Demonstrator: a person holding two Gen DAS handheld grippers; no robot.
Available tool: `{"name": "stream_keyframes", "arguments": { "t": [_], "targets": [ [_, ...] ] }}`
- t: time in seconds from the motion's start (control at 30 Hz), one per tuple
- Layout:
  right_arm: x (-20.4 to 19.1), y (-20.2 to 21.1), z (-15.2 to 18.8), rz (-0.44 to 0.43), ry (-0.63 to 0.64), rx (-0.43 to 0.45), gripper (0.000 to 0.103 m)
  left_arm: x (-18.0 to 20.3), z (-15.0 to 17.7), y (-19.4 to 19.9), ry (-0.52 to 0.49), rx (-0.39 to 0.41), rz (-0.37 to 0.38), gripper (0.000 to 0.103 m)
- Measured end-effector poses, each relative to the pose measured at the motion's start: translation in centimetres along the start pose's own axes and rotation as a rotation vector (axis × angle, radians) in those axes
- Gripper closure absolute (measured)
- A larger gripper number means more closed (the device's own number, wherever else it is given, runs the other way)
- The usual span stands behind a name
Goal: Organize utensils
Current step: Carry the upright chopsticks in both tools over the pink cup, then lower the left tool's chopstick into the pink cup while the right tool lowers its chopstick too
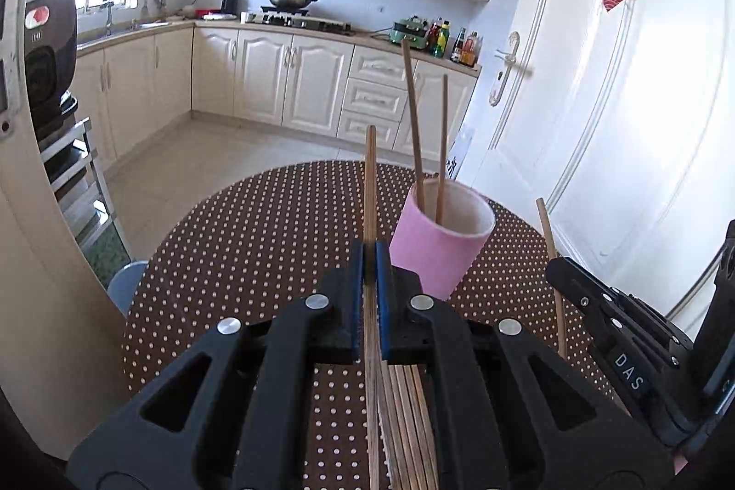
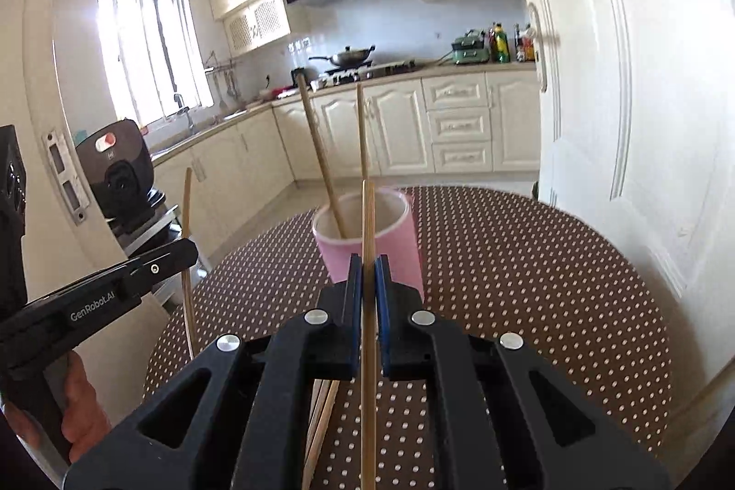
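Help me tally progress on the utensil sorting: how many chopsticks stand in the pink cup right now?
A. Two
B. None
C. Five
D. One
A: two chopsticks lean inside the pink cup, while each gripper holds another one outside it.

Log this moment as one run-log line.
left gripper: shut on chopstick | right gripper: shut on chopstick | pink cup: two chopsticks inside
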State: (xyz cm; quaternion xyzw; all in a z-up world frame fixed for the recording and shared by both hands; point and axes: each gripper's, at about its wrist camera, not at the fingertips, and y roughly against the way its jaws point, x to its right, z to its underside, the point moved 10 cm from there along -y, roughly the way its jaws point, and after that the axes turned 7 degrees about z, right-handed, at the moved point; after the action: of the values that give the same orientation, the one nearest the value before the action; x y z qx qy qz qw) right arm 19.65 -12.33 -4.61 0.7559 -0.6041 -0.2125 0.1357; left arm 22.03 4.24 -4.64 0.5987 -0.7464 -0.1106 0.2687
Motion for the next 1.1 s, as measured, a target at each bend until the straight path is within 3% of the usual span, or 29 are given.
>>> {"name": "stream_keyframes", "arguments": {
  "t": [1.1],
  "targets": [
    [0.5, 2.3, -9.7, -0.050, -0.051, 0.350, 0.098, 5.0, -8.7, 4.1, -0.096, 0.246, 0.053, 0.097]
  ]
}}
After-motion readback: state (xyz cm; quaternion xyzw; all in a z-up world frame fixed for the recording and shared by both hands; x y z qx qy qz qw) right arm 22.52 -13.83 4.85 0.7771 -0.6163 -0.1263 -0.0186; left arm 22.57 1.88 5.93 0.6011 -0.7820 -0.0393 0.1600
